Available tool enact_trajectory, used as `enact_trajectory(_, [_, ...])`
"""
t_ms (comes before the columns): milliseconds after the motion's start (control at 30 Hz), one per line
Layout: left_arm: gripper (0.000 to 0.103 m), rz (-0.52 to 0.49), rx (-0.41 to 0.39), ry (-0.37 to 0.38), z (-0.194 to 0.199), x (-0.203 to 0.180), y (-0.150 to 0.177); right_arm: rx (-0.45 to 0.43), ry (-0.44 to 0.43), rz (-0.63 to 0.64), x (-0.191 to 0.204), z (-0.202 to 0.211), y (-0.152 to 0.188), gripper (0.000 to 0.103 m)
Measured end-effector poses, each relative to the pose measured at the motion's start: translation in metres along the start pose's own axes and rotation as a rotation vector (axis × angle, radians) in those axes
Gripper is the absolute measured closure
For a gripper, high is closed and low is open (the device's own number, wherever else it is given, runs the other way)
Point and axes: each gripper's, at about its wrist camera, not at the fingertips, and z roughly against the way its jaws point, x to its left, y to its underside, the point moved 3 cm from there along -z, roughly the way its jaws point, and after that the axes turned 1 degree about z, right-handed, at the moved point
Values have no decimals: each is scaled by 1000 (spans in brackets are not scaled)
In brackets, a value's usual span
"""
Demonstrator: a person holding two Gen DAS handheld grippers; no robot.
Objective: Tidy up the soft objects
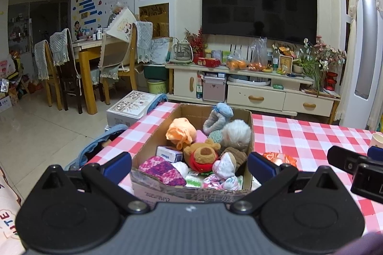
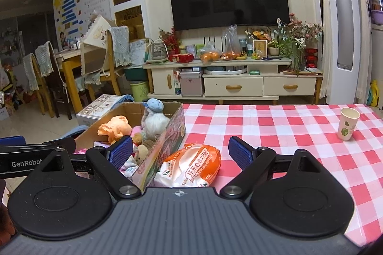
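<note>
A cardboard box (image 1: 250, 133) sits on the red-checked table, full of soft toys: a brown bear (image 1: 202, 155), an orange plush (image 1: 180, 131), a white fluffy ball (image 1: 235, 133), a pink knit piece (image 1: 162, 170) and others. My left gripper (image 1: 190, 166) is open, its jaws spread wide around the box's near end. An orange-and-white snack bag (image 2: 191, 165) lies on the table right of the box (image 2: 167, 137). My right gripper (image 2: 180, 153) is open, jaws either side of the bag and just above it. The bag also shows in the left wrist view (image 1: 280, 158).
A paper cup (image 2: 348, 123) stands on the table at the far right. The checked tablecloth (image 2: 275, 125) stretches behind the bag. Beyond the table are a TV cabinet (image 2: 234, 85), a white carton on the floor (image 1: 130, 106) and dining chairs at the left.
</note>
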Motion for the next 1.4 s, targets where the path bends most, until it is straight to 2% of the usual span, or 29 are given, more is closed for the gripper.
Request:
enact_trajectory(367, [1,-10,-42,8,25,-2,3,-27,-18,13,7,22,4,0])
enact_trajectory(767, [1,-17,-53,10,31,-8,6,-34,-22,16,6,29,8,0])
enact_trajectory(1400, [1,-41,10,34,10,-29,21,18,-34,-35,-9,20,23,0])
